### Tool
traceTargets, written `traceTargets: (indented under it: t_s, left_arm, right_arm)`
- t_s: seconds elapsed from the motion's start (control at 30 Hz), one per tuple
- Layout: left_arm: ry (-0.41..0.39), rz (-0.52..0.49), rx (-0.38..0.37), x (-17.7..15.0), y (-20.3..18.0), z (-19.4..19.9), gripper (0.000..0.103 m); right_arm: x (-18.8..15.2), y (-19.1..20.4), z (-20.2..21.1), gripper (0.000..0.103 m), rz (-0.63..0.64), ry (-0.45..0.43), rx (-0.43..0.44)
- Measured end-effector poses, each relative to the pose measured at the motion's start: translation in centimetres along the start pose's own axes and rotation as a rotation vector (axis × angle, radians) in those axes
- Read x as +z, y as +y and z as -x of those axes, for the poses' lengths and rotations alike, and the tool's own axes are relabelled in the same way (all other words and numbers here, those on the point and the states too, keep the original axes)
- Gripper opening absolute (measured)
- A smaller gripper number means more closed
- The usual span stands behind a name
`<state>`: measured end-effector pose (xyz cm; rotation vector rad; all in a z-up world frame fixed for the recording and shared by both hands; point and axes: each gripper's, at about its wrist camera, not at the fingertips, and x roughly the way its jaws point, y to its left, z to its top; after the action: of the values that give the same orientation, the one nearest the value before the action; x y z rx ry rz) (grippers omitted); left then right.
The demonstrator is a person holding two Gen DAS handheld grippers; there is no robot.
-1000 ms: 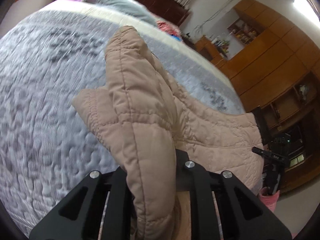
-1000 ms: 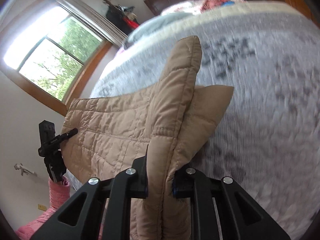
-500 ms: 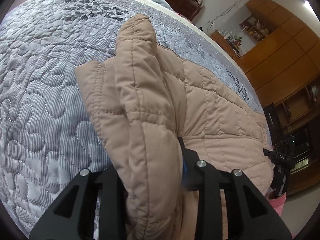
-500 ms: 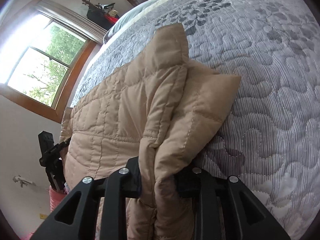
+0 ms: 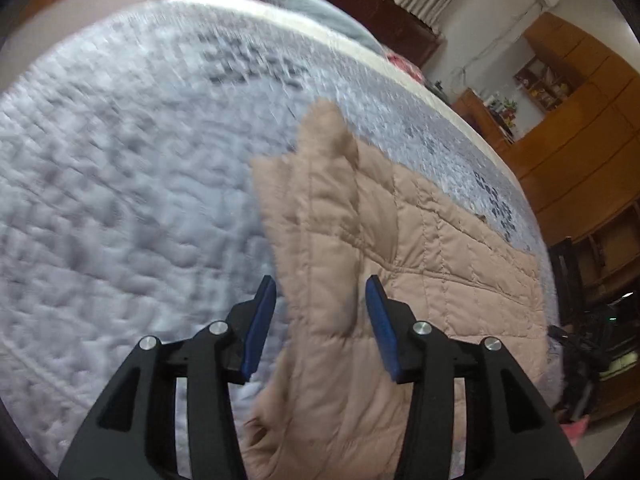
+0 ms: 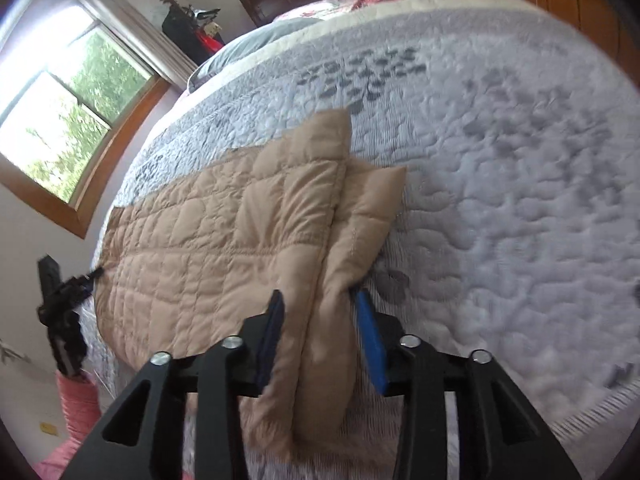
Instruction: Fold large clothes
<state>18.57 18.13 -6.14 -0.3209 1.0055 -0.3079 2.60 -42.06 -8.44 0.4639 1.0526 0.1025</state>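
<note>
A tan quilted jacket [image 5: 400,264] lies spread on the grey quilted bedspread [image 5: 120,200], with one edge folded over into a thick ridge. My left gripper [image 5: 321,280] straddles that ridge. Its jaws are opening, and the blue pads [image 5: 260,320] stand clear of the fabric on both sides. In the right wrist view the jacket [image 6: 224,240] runs off to the left. My right gripper [image 6: 319,294] has the folded edge between its jaws, which are opening too. The right pad [image 6: 370,332] is off the cloth and the left one sits against it without squeezing.
The bedspread [image 6: 500,200] stretches wide beyond the jacket, with pillows [image 5: 304,8] at the head. Wooden cabinets [image 5: 580,128] line one side and a window [image 6: 60,120] the other. A black device [image 6: 60,304] over a pink sleeve [image 6: 78,400] shows at the jacket's far end.
Both grippers were shut on the jacket's folded edge and have opened. The fold has dropped and the jacket lies flatter on the bed. Both views have pulled back a little.
</note>
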Motion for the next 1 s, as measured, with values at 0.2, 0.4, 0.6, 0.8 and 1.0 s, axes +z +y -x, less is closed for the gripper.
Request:
traceTargets:
  t_s: [0.2, 0.4, 0.6, 0.8, 1.0]
  left_arm:
    - [-0.11, -0.143, 0.092, -1.0, -5.4, 5.0, 0.046]
    - [-0.031, -0.237, 0.076, -3.2, -9.9, 1.0, 0.047]
    - [0.045, -0.284, 0.157, -4.8, -10.4, -4.1, 0.047]
    - [0.039, -0.313, 0.128, -5.9, -9.4, -5.9, 0.048]
    - [0.042, -0.277, 0.121, -5.6, -9.2, -5.6, 0.048]
  right_arm:
    - [-0.3, 5.0, 2.3, 0.035, 0.131, 0.012, -0.028]
    - [-0.7, 7.4, -0.6, 0.034, 0.179, 0.081, -0.073]
    - [-1.0, 6.3, -4.2, 0.031, 0.162, 0.144, -0.158]
    - [-2.0, 5.1, -6.7, 0.03, 0.145, 0.141, -0.141]
    - [-1.8, 5.0, -6.0, 0.03, 0.122, 0.143, -0.123]
